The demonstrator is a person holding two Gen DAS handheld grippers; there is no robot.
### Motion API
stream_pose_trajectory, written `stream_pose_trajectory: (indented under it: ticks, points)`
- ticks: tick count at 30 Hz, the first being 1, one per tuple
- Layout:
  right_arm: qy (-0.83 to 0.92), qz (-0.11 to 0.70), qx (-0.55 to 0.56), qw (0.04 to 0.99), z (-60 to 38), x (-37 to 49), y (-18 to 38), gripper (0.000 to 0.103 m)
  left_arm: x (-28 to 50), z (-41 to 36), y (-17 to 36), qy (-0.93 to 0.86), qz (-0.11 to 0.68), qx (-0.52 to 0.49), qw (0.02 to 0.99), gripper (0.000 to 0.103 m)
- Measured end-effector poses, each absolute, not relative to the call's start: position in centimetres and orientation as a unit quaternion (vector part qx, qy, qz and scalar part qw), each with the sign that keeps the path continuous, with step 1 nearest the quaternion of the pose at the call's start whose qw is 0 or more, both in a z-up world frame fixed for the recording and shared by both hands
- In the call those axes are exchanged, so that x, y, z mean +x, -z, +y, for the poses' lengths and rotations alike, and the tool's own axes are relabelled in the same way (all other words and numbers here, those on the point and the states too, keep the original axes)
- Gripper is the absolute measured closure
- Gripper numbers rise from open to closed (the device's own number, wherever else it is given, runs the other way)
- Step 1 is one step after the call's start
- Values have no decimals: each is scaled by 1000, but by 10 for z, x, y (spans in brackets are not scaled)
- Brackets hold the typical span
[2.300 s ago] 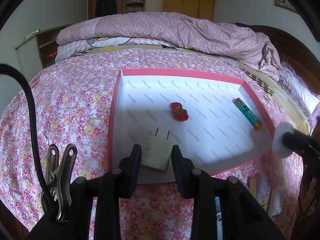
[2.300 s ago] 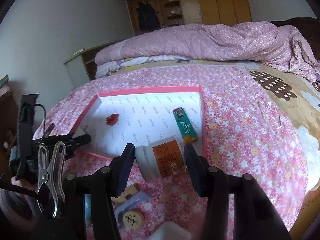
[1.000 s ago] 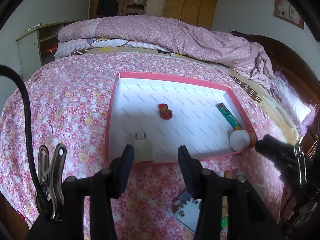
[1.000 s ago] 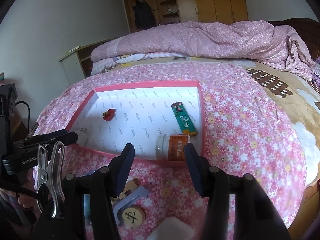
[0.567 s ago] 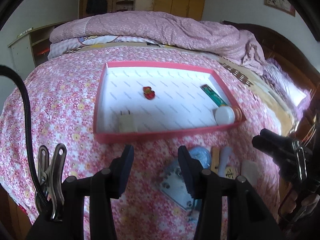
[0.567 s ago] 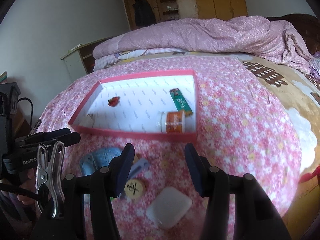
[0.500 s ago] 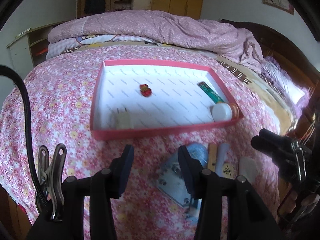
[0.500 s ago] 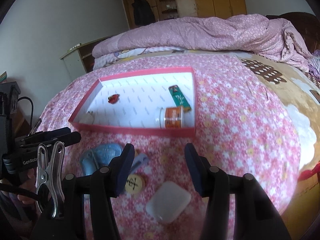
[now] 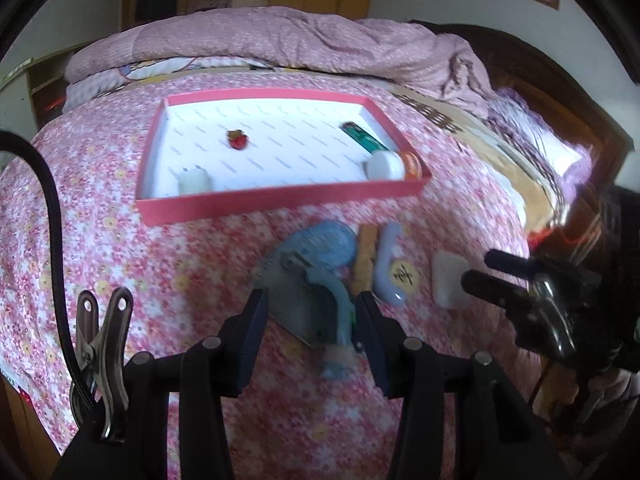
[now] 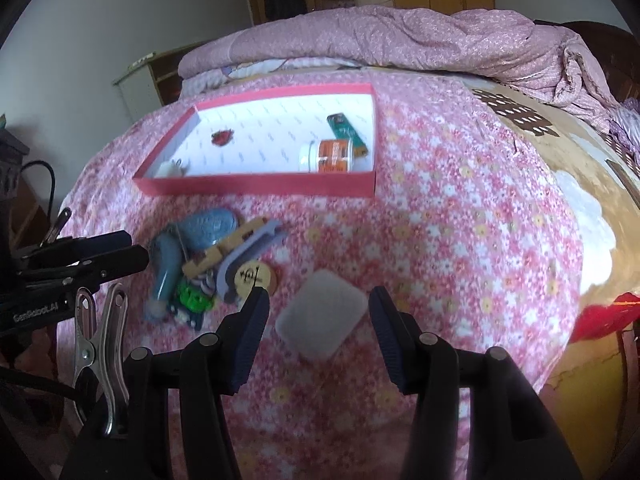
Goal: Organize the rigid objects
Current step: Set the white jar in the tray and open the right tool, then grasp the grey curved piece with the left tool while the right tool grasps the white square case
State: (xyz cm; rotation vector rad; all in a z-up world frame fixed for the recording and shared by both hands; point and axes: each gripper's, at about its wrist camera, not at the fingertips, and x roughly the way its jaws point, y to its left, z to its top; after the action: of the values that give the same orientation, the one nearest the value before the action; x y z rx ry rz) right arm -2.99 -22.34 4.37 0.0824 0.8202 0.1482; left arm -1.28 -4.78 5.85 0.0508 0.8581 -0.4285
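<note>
Two grippers are hanging over a bed with a pink floral sheet [image 10: 460,220], both empty. The left gripper [image 9: 310,316] is standing with its jaws partly open, nothing pressed between the pads; framed in the gap, lying on the sheet below, is a grey-blue tool [image 9: 308,292] on top of a small pile. The right gripper [image 10: 318,320] is also partly open and gripping nothing, with a white rounded-square case [image 10: 322,320] lying on the sheet in the gap between its fingers, apart from them. The pile is sitting just left of that case: a blue oval piece [image 10: 210,224], a wooden strip [image 10: 224,252], a lilac curved piece [image 10: 244,256], a round wooden disc [image 10: 256,276] with a dark mark, and something green [image 10: 192,298], all touching or overlapping. Beyond the pile a pink-rimmed white tray [image 10: 256,186] is lying on the sheet, already holding four things: a white plug adapter [image 9: 194,180] at its near left corner, a small red item [image 9: 237,139] mid-tray, a green lighter [image 10: 346,130] along the right wall, and a white bottle with an orange label [image 10: 328,156] on its side at the near right corner, touching the lighter's end. A rumpled pink quilt [image 10: 400,40] is bunched at the bed's far end.
</note>
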Motion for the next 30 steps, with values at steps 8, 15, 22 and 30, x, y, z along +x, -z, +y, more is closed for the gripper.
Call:
stream_pose_trajectory:
  ticks: [8,15,22,30]
  points:
    - [-73,407,45,909,-224,-30,-38,50,-18,-65,-44,207,410,57,886,55]
    - [-66,423,62,902,-230,-27,-29,50,-15,-73,-33,206,410,69,886,75]
    - [-67,434,73,895,-232,-24,-22,50,-15,-63,-40,204,402,57,891,93]
    - [-71,436,72,894,-229,-23,-19,50,-17,-29,-50,154,387,48,908,93]
